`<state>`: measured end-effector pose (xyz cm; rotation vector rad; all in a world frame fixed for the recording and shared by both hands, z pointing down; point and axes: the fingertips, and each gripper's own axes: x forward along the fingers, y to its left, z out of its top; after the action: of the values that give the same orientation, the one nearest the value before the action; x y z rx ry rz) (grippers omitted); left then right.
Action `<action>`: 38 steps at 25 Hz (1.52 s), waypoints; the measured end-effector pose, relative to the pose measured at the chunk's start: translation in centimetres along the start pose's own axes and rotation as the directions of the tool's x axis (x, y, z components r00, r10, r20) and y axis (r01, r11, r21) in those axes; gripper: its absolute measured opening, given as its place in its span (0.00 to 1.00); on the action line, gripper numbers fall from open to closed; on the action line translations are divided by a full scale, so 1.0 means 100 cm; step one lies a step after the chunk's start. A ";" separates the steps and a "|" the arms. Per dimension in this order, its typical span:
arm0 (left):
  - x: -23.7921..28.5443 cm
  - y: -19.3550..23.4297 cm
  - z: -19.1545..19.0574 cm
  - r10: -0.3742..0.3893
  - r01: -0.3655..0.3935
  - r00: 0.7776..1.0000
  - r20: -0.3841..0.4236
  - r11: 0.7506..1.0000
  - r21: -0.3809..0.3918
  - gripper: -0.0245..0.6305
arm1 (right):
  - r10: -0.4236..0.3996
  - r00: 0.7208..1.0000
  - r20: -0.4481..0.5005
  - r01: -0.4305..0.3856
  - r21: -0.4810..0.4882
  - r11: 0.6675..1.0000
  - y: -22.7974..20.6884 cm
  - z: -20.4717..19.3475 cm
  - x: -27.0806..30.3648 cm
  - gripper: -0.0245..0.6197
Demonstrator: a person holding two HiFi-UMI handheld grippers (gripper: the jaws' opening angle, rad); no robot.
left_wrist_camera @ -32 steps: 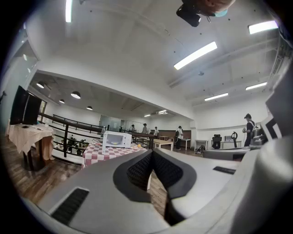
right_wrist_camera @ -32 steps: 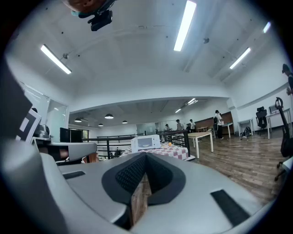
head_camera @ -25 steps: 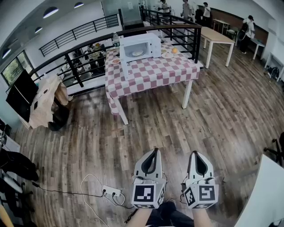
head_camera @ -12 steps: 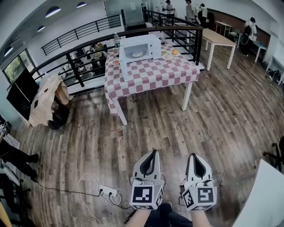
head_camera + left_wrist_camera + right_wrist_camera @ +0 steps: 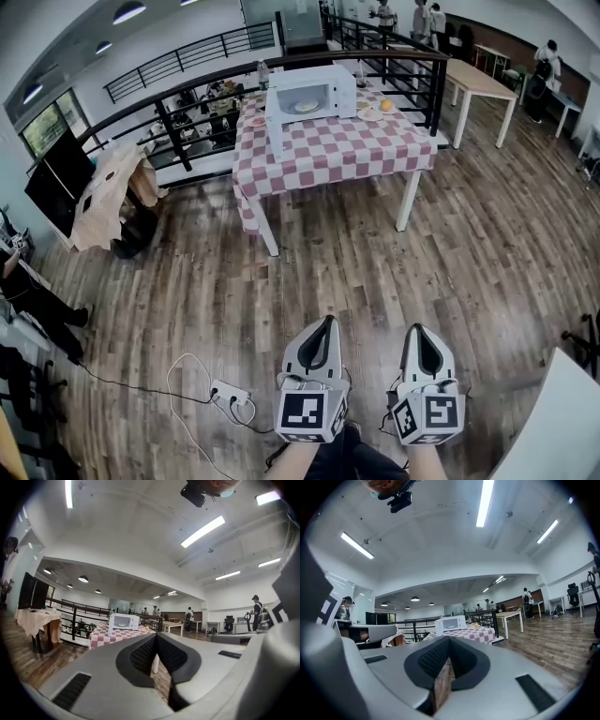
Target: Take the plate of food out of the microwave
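A white microwave (image 5: 309, 97) stands on a far table with a red-and-white checked cloth (image 5: 337, 150), its door swung open to the left. A plate of food (image 5: 306, 107) shows inside it. The left gripper view also has the microwave (image 5: 123, 621), small and distant, as does the right gripper view, where the microwave (image 5: 451, 622) sits beyond the jaws. My left gripper (image 5: 327, 323) and right gripper (image 5: 419, 330) are low in the head view, side by side over the wooden floor, far from the table. Both are shut with nothing between the jaws.
A power strip with a white cable (image 5: 231, 392) lies on the floor left of the grippers. A black railing (image 5: 187, 103) runs behind the table. An orange on a saucer (image 5: 385, 105) sits beside the microwave. A cloth-draped stand (image 5: 108, 192) is at left, a wooden table (image 5: 483, 80) at right.
The checked table and microwave have shifted right and slightly up in the head view. Both grippers hold the same shut pose at the bottom of the view.
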<state>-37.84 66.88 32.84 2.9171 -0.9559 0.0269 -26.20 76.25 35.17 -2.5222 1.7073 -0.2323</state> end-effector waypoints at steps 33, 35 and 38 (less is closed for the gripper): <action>0.224 0.101 0.020 -0.025 0.026 0.999 0.028 0.999 -0.034 0.06 | 0.017 1.000 -0.009 -0.018 -0.047 0.999 -0.015 0.027 0.246 0.04; 0.236 0.112 0.020 -0.020 0.021 0.999 0.028 0.999 -0.034 0.06 | 0.024 1.000 -0.011 -0.025 -0.044 0.999 -0.012 0.026 0.262 0.04; 0.250 0.127 0.017 -0.008 0.009 1.000 0.025 0.999 -0.041 0.06 | 0.030 0.999 -0.016 -0.031 -0.044 0.999 -0.009 0.022 0.281 0.04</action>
<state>-25.14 41.79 32.88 2.8908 -0.9364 -0.0291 -14.77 50.51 35.31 -2.5297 1.7744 -0.2151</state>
